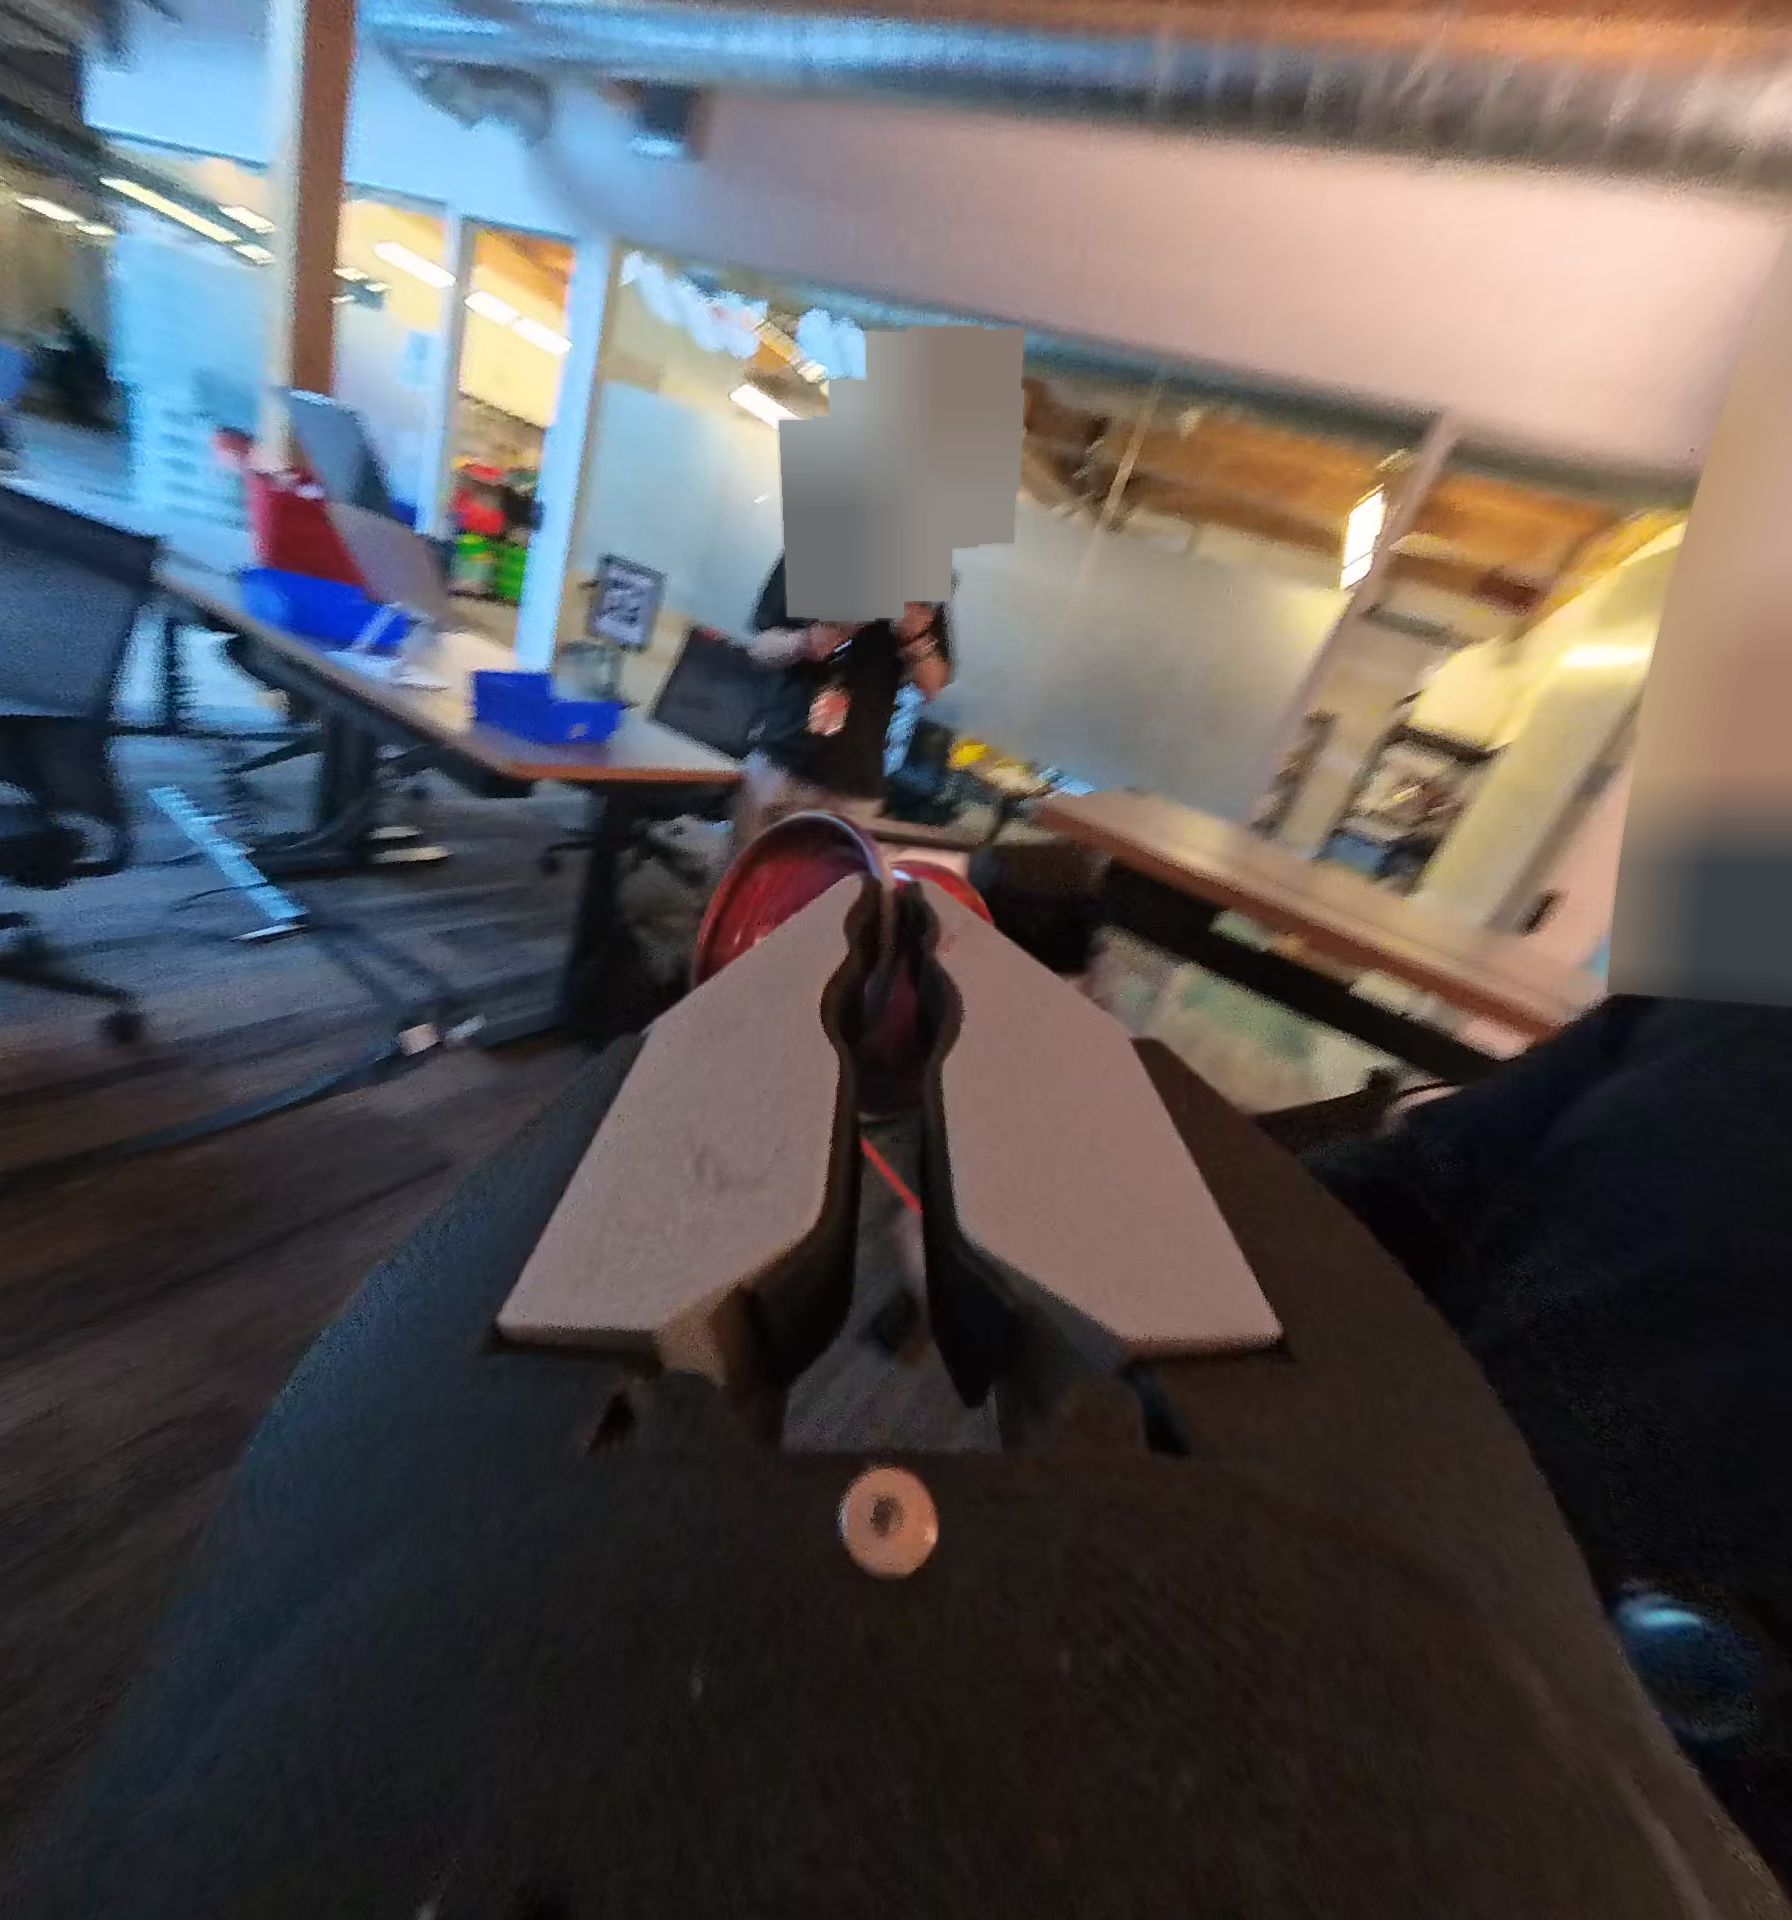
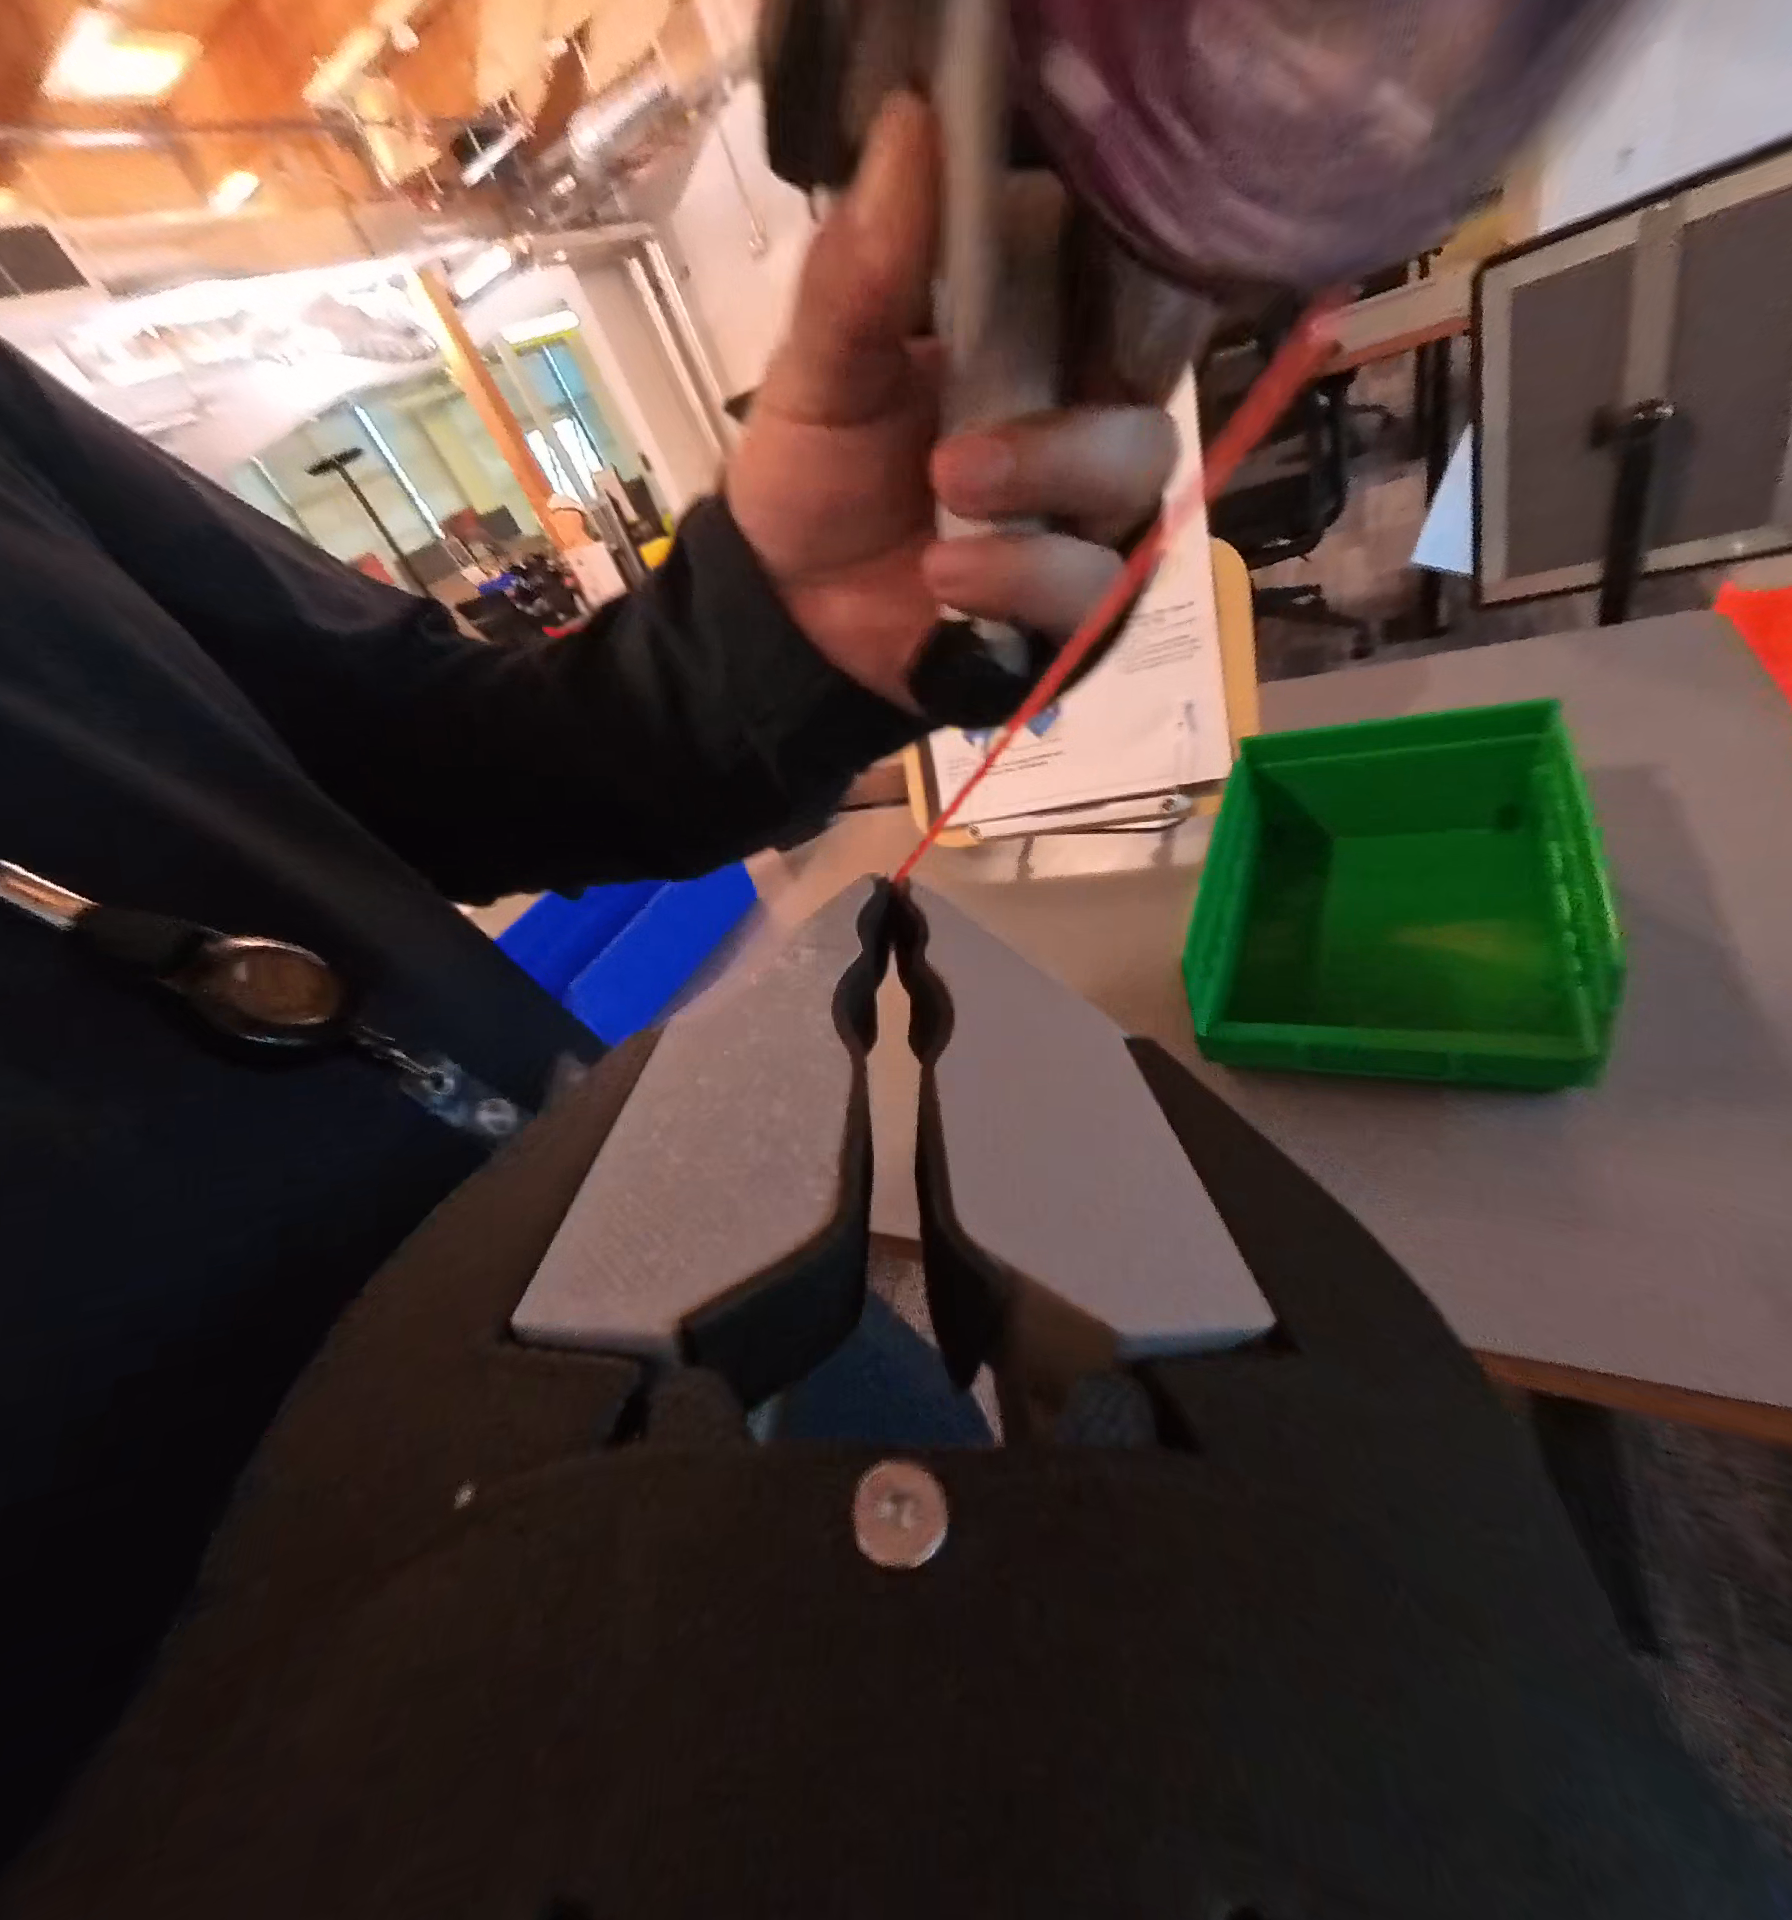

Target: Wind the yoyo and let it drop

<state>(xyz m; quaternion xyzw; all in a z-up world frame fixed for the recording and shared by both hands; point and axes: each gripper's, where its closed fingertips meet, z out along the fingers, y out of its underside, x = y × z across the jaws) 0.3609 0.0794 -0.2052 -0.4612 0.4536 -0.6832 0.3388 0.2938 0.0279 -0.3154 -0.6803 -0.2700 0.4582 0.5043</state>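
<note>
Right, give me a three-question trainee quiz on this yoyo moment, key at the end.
1. True or false: the red yoyo is lying in the green bin.
2. What does the right hand-held gripper pinch at its fingertips?
A. the red string
B. the clipboard
C. nothing
3. Fill in: the left hand-held gripper is closed on the rim of the ______.

Key:
1. False; the bin is empty and the yoyo is held up in the air.
2. A; the string runs tight from the closed tips up toward the yoyo.
3. yoyo.
</note>
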